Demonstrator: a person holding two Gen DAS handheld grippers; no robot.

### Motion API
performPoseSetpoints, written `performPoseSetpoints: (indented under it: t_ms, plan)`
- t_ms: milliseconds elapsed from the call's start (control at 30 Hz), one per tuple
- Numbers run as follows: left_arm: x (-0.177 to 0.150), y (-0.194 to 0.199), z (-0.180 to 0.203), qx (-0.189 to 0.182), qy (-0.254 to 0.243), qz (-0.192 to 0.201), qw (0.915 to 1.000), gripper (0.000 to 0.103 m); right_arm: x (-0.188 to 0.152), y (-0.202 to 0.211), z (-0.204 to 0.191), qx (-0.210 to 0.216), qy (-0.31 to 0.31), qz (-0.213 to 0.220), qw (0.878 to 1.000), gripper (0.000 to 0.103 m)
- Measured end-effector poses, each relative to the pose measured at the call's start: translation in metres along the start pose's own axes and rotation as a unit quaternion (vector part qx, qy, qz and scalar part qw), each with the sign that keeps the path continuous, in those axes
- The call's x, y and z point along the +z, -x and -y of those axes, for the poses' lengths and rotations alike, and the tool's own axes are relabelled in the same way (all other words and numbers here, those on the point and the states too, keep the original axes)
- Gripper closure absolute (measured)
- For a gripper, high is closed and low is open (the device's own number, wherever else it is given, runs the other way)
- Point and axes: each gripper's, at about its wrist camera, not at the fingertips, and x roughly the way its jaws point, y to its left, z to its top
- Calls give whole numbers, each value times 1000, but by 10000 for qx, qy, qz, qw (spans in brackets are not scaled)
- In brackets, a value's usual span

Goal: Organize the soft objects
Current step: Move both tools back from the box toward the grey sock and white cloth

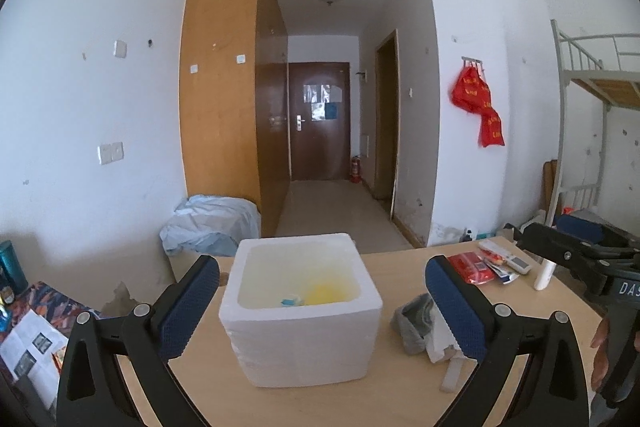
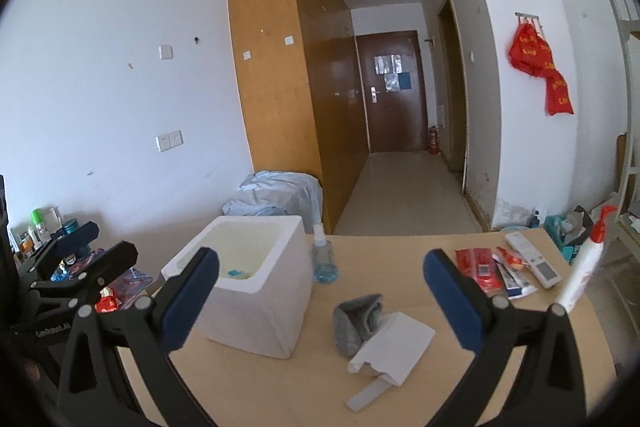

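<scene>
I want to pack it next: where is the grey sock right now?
The grey sock lies on the table, right of the white foam box and touching the white paper, ahead of the open right claw.

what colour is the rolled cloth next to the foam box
Grey rolled cloth, clearest in the right wrist view.

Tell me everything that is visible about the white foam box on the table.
The white foam box looks like thick-walled polystyrene, roughly cubic, open at the top with no lid in view. It stands upright on the wooden table, toward its left side. Inside lie a yellow object and a small blue and white one. A blue spray bottle stands close beside it. Neither gripper touches it.
</scene>
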Motion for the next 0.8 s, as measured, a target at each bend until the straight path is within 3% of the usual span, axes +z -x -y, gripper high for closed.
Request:
performPoseSetpoints:
  t_ms: [400, 800]
  plan:
    - [-10, 21, 17, -279, 65, 246, 9993, 0, -14, 38, 16, -152, -63, 270, 9995, 0]
    - [-65, 16, 46, -551, -29, 259, 9981, 0, -59, 54, 38, -382, -218, 212, 9988, 0]
